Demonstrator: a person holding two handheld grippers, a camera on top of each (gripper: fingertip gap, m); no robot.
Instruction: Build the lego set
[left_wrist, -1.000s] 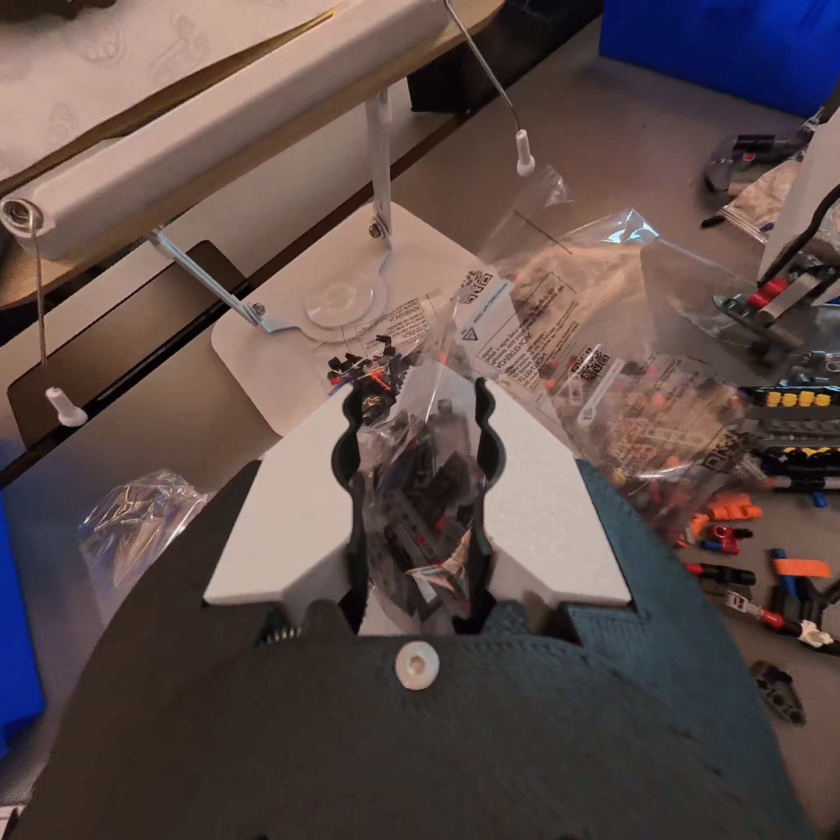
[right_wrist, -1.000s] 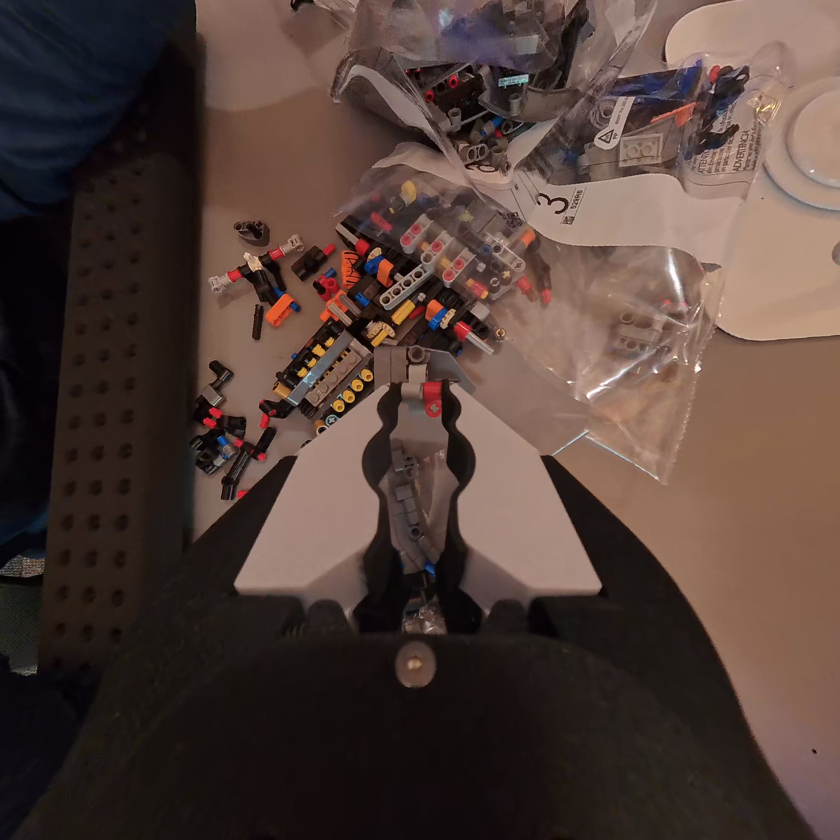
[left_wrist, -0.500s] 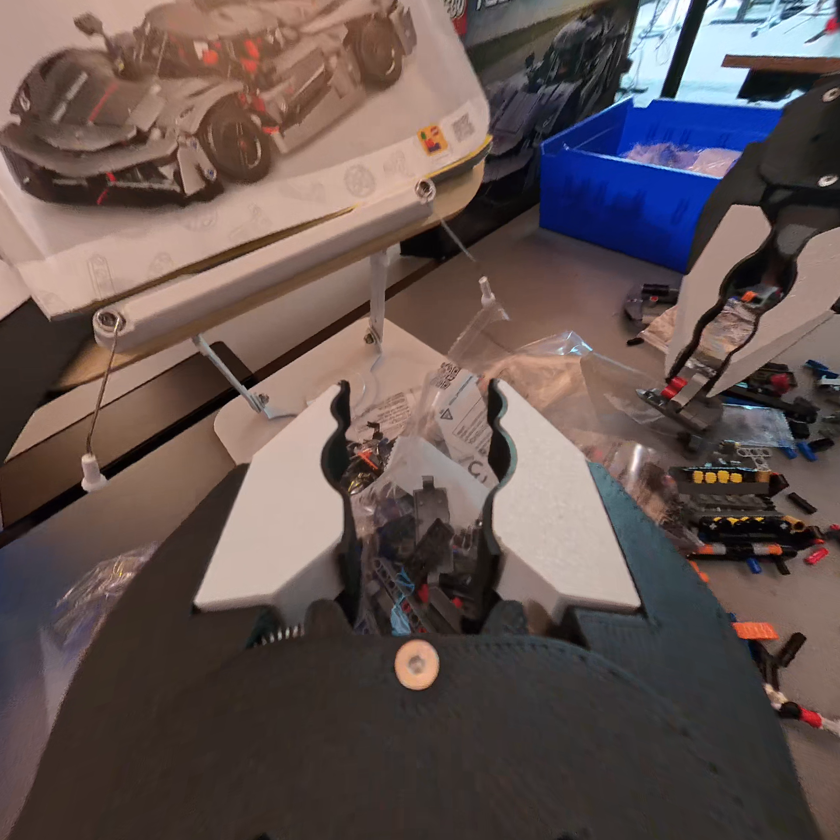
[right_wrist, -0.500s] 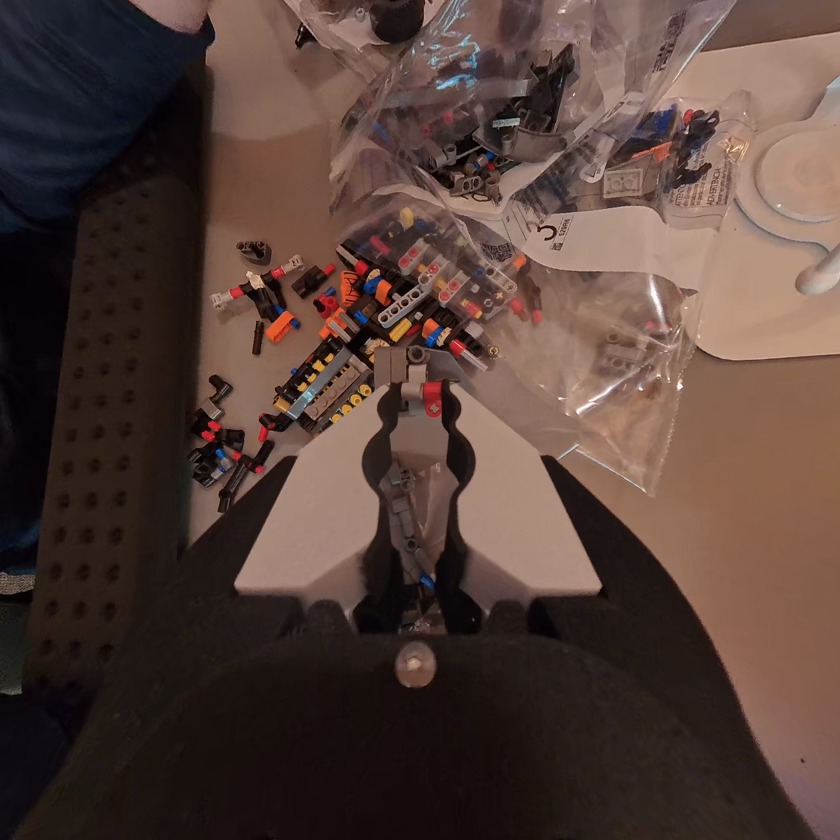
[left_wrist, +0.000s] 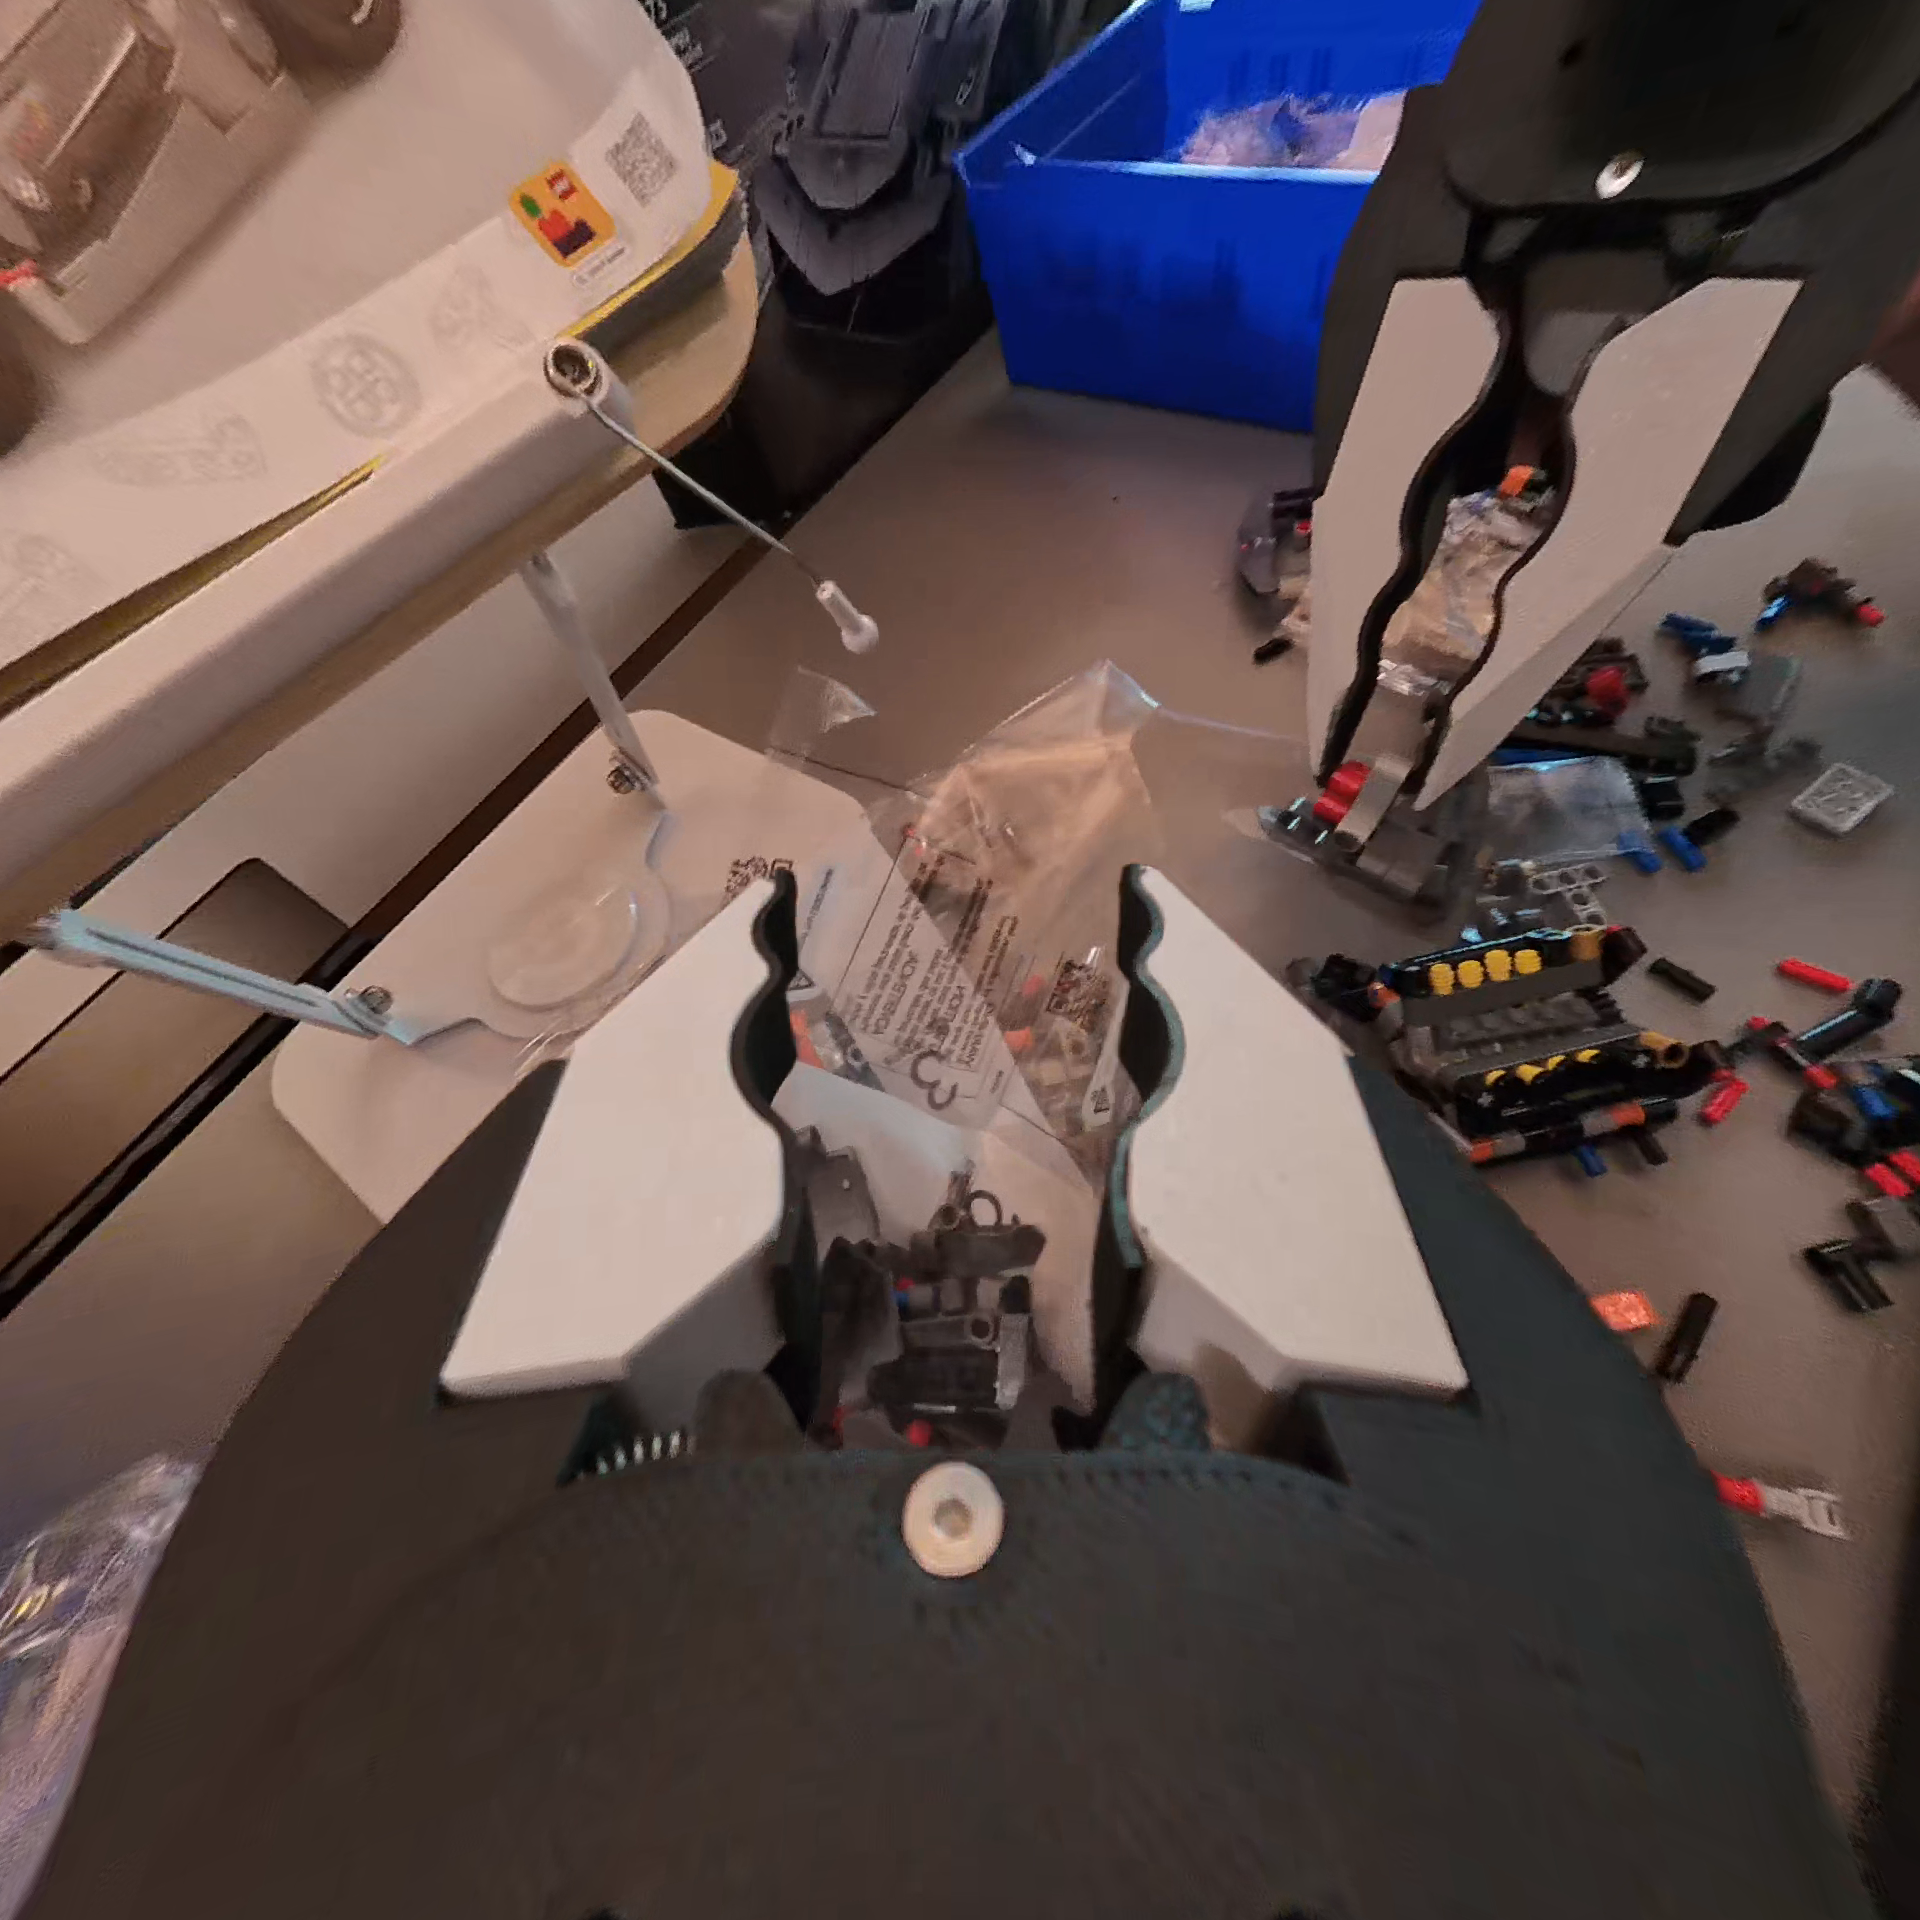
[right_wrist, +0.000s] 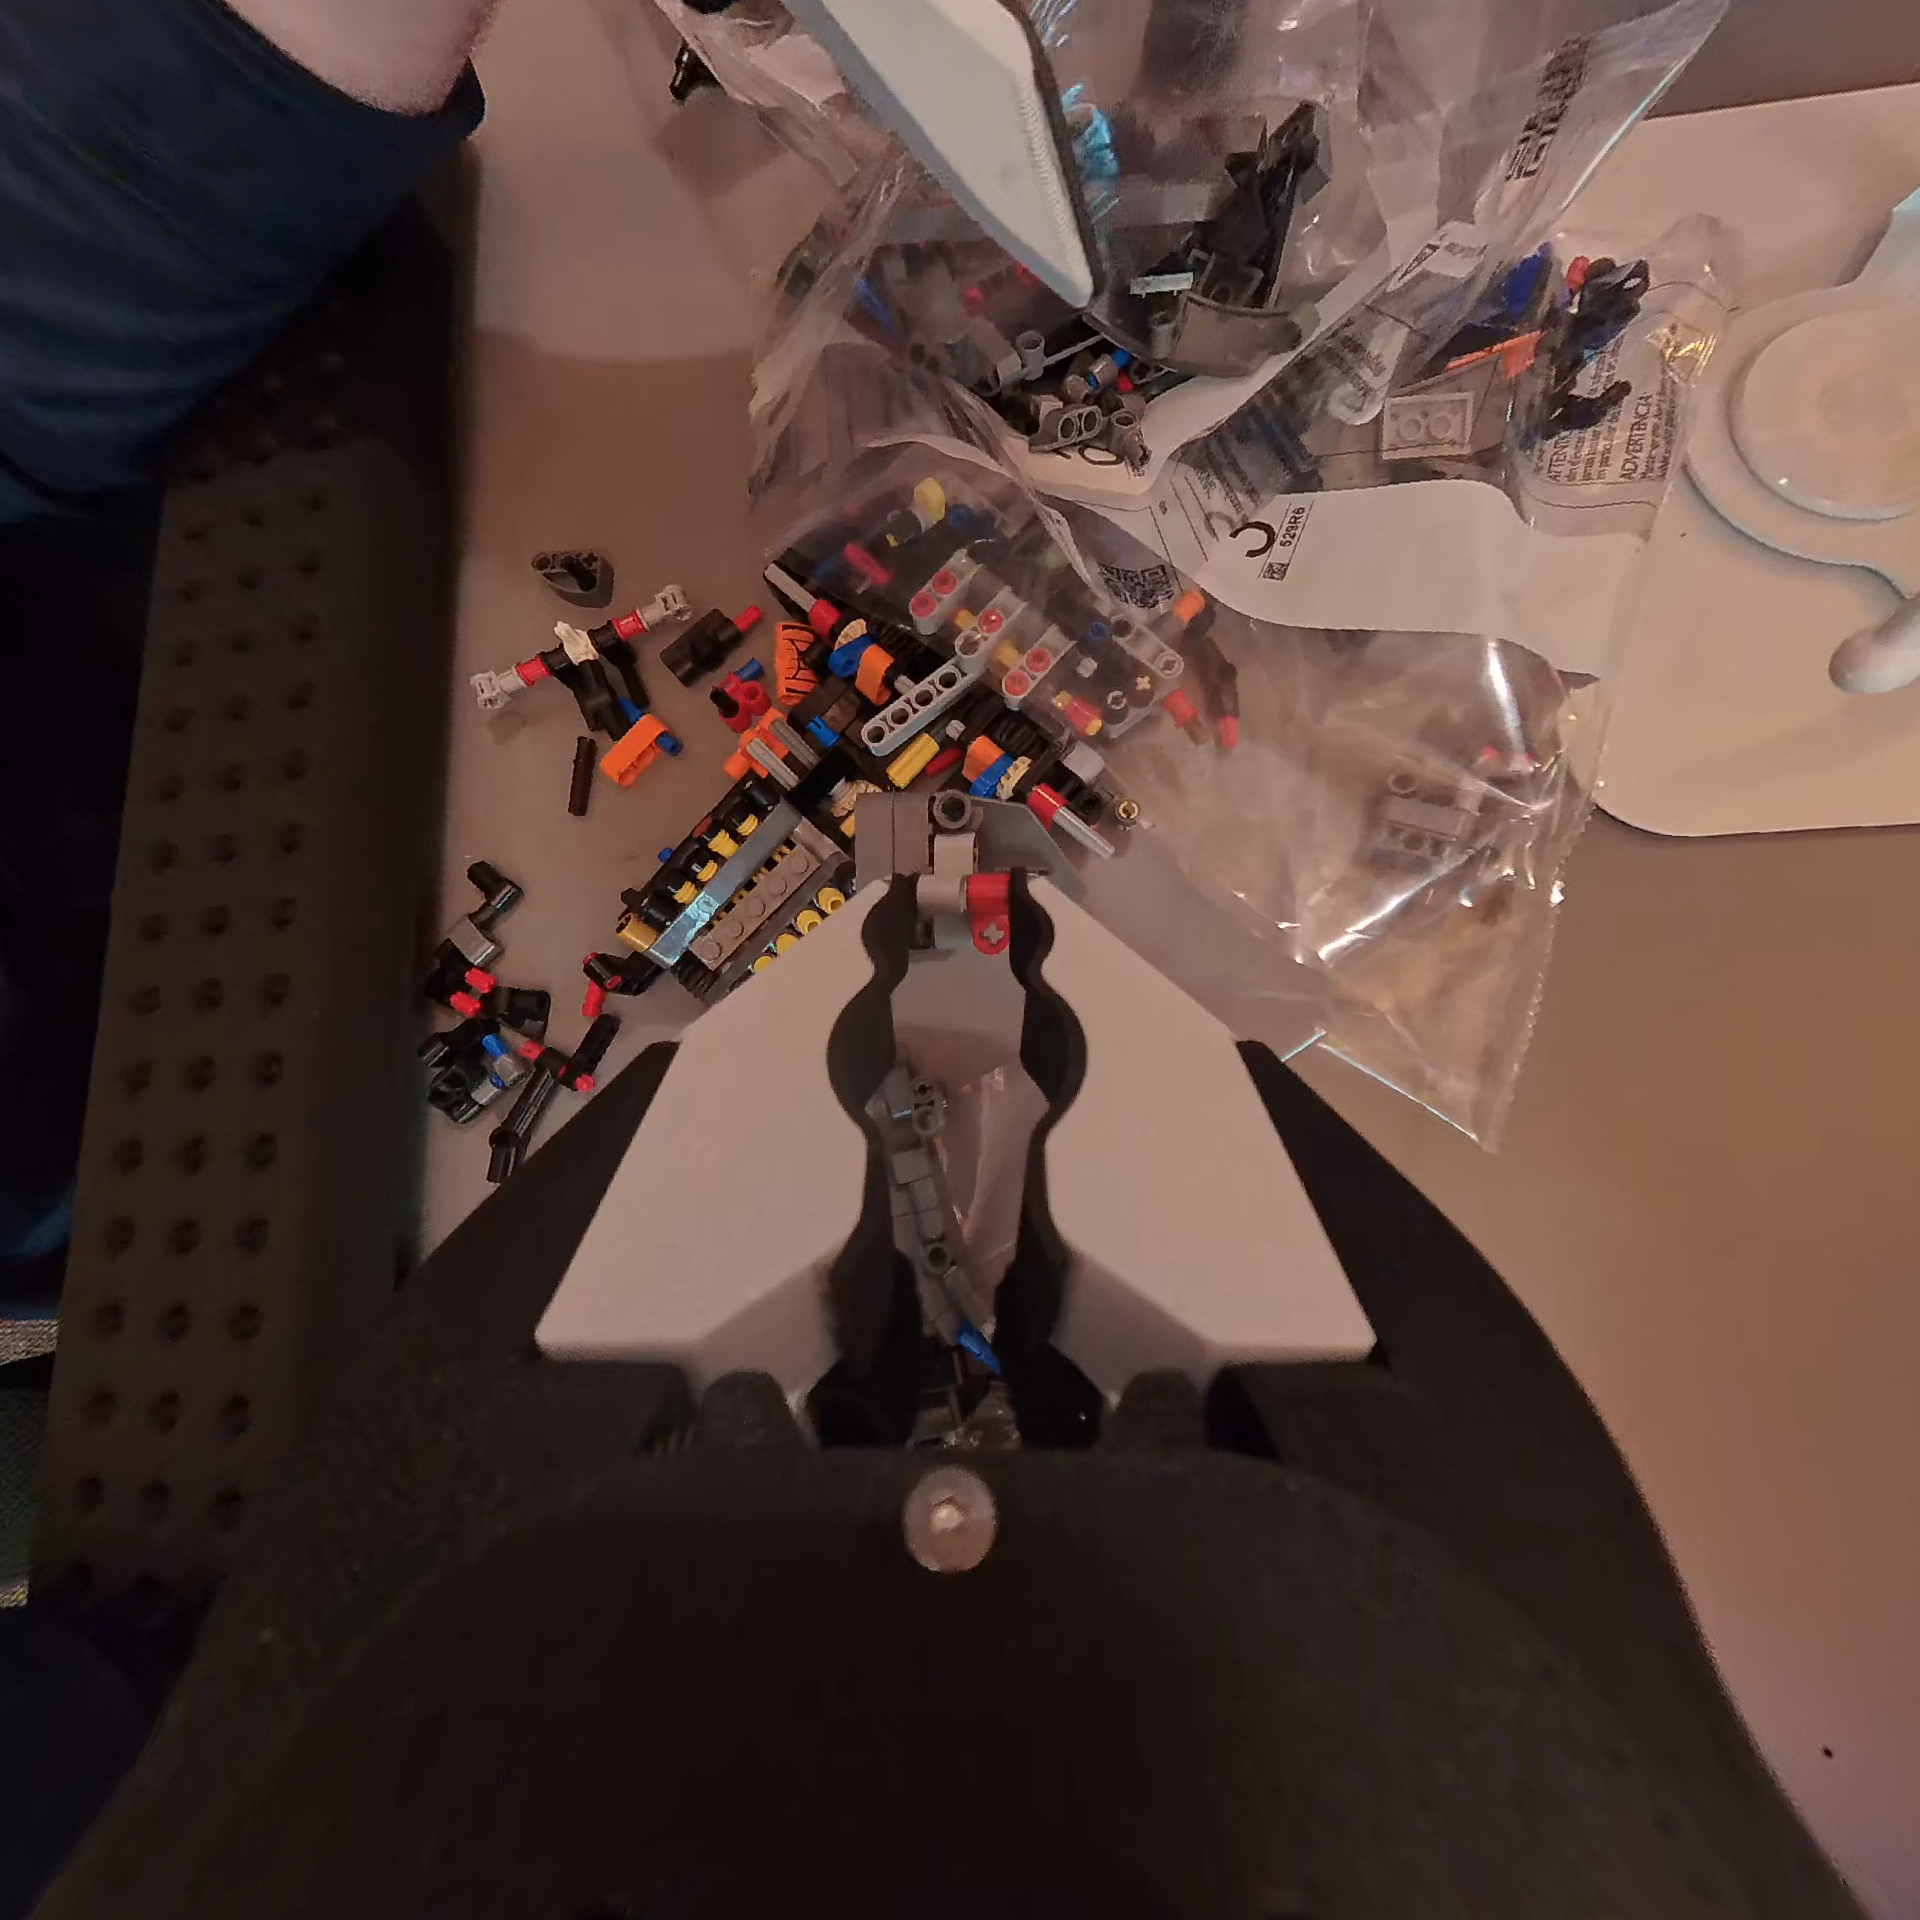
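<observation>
My left gripper (left_wrist: 956, 883) has its jaws fairly wide, closed around a clear bag of dark grey parts (left_wrist: 935, 1320). One of its white fingers (right_wrist: 966, 135) shows at the top of the right wrist view, in the bag pile. My right gripper (right_wrist: 954, 883) is shut on a small grey sub-assembly with a red pin (right_wrist: 935, 842). It also shows in the left wrist view (left_wrist: 1371, 769), tips down just above the table. A black build with yellow pins (left_wrist: 1527, 1029) lies beside it, and shows in the right wrist view too (right_wrist: 727, 883).
Clear parts bags (right_wrist: 1351, 727) and loose small pieces (right_wrist: 603, 675) cover the grey table. An instruction booklet (left_wrist: 312, 312) rests on a white stand (left_wrist: 644, 831) at the left. A blue bin (left_wrist: 1143, 260) stands behind. A black perforated strip (right_wrist: 208, 831) and a person's sleeve (right_wrist: 156, 208) are at the left.
My left gripper tilted up from looking down at the table, and its jaws widened a little around the bag. Its finger came into the top of the right wrist view. The right gripper kept its hold.
</observation>
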